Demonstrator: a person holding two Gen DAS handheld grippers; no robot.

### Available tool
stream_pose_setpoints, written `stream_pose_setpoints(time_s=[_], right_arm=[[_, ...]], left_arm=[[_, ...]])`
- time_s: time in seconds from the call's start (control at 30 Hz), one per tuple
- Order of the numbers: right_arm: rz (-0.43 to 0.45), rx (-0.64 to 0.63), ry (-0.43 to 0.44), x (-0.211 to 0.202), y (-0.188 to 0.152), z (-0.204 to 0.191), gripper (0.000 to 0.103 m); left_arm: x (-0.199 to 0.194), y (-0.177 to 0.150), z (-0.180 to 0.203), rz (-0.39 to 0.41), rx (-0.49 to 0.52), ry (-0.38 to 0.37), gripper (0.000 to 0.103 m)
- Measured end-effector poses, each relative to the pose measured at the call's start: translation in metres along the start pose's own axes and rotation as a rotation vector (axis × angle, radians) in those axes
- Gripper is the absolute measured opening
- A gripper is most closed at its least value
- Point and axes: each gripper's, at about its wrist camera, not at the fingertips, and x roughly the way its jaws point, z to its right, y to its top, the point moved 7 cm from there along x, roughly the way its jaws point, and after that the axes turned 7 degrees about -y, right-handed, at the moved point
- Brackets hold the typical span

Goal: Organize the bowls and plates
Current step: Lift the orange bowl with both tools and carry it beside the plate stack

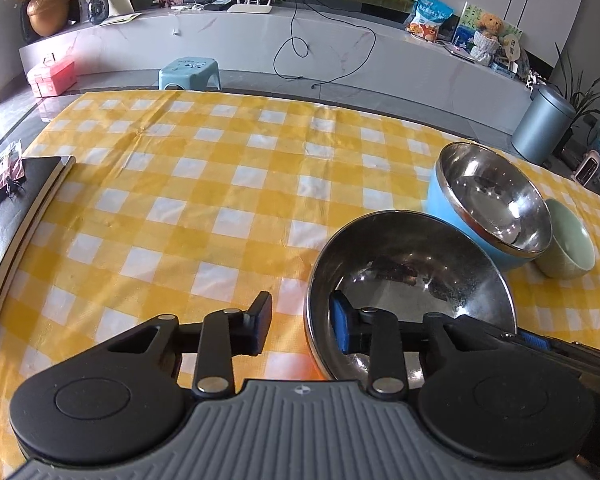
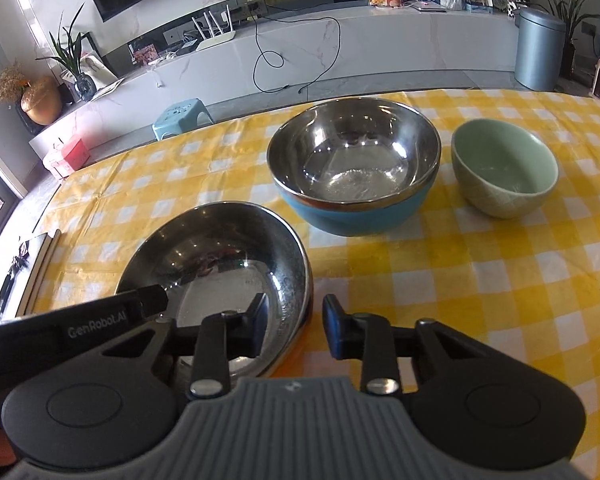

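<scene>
Risk first, on the left: left gripper (image 1: 300,328) straddling the near-left rim of the steel plate (image 1: 412,276), jaws apart, one finger outside on the cloth and the other inside the dish. Thin polished rim, so likely to slip or tip the plate if closed off-centre or lifted from one side only. Steel on a loose yellow checked tablecloth (image 1: 188,184) over the worktop, so likely also to skate or drag the cloth instead of rising.

Further right: right gripper (image 2: 296,326) likewise straddling the plate's near-right rim, jaws apart, left finger inside, right finger outside over the cloth. Two grippers on one plate (image 2: 220,256), so uneven closing or lifting could tilt it, and a finger of the left gripper, reaching in from the left in the right wrist view, sits close enough to knock against the right one.

Beyond and to the right of both grippers: blue bowl (image 2: 356,176) with a steel lining, just past the plate's far edge, contact not clear; a forward push of the plate could bump it. Right again, green bowl (image 2: 504,168), near the blue one, a narrow gap showing in the right wrist view. Probable stacking targets, both upright and empty.

Far left of the left gripper: a dark book (image 1: 16,232), well apart.
</scene>
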Motion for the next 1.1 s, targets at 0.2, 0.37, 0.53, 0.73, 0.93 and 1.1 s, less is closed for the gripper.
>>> stream_pose_setpoints(time_s=[0.2, 0.37, 0.53, 0.73, 0.93, 1.1], right_arm=[[-0.002, 0.005, -0.005, 0.005, -0.002, 0.0, 0.015], [-0.002, 0.014, -0.014, 0.004, -0.001, 0.001, 0.013], [0.01, 0.026, -0.01, -0.009, -0.003, 0.007, 0.012], [0.027, 0.069, 0.008, -0.039, -0.009, 0.023, 0.012], [0.048, 0.114, 0.017, -0.074, -0.021, 0.048, 0.012], [0.063, 0.158, 0.009, -0.104, -0.036, 0.074, 0.012]], left_arm=[[0.004, -0.003, 0.004, -0.012, 0.016, -0.02, 0.012], [-0.001, -0.001, 0.007, -0.003, 0.022, -0.007, 0.008], [-0.018, -0.003, 0.012, 0.009, 0.008, -0.025, 0.007], [-0.046, -0.012, 0.026, 0.035, -0.022, -0.039, 0.008], [-0.075, -0.028, 0.05, 0.051, -0.018, -0.066, 0.008], [-0.093, -0.048, 0.074, 0.053, 0.0, -0.09, 0.008]])
